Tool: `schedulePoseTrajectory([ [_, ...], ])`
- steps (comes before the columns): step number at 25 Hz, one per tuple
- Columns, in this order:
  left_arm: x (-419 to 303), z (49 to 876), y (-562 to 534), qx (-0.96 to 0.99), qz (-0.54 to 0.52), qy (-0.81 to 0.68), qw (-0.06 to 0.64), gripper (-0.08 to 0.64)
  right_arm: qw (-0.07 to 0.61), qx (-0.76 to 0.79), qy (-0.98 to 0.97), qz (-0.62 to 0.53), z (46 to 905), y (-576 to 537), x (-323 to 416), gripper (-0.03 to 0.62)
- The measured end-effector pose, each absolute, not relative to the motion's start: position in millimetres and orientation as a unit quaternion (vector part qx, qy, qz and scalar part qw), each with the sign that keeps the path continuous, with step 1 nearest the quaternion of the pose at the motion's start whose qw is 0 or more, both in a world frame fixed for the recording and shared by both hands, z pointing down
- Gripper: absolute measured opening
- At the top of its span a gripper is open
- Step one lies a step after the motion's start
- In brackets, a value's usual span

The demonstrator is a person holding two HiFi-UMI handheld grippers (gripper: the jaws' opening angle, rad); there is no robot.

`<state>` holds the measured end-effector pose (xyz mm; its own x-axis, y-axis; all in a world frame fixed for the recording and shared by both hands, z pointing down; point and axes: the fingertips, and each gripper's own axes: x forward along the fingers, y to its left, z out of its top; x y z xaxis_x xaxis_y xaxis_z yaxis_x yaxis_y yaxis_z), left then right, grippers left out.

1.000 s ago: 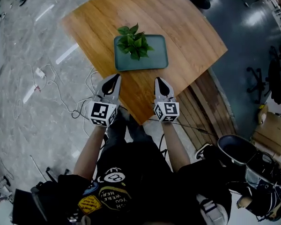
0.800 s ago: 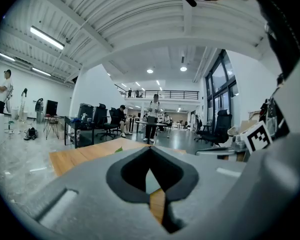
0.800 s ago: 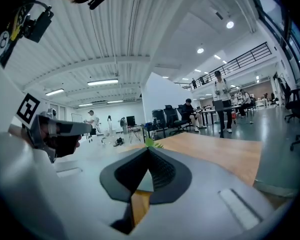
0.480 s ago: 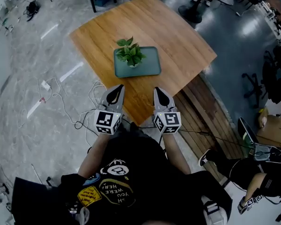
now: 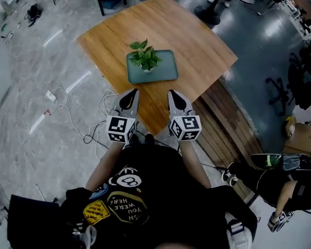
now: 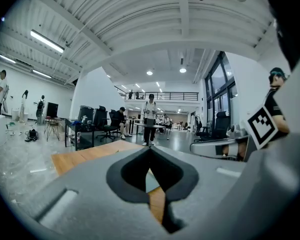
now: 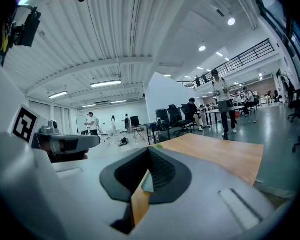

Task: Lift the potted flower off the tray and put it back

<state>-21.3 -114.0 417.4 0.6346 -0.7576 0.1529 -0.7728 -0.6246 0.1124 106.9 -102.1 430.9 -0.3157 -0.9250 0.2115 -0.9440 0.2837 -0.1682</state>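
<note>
We hold left gripper and right gripper side by side, jaws closed, empty, pointing toward the potted flower.

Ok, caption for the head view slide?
Left gripper and right gripper shut, held short of the potted flower on its tray.

In the lower centre of the head view, the person's black shirt carries white print reading "YOU WERE HERE", seen upside down. Just left of it, a yellow patch bears lettering too small to read.
</note>
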Motion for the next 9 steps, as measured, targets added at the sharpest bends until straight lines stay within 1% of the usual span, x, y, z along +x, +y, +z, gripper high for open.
schedulePoseTrajectory([
  [9, -26, 405, -112, 0.898, 0.032, -0.43, 0.086, 0.004, 0.031, 0.564, -0.816, 0.127, 420, -101, 90, 0.002],
])
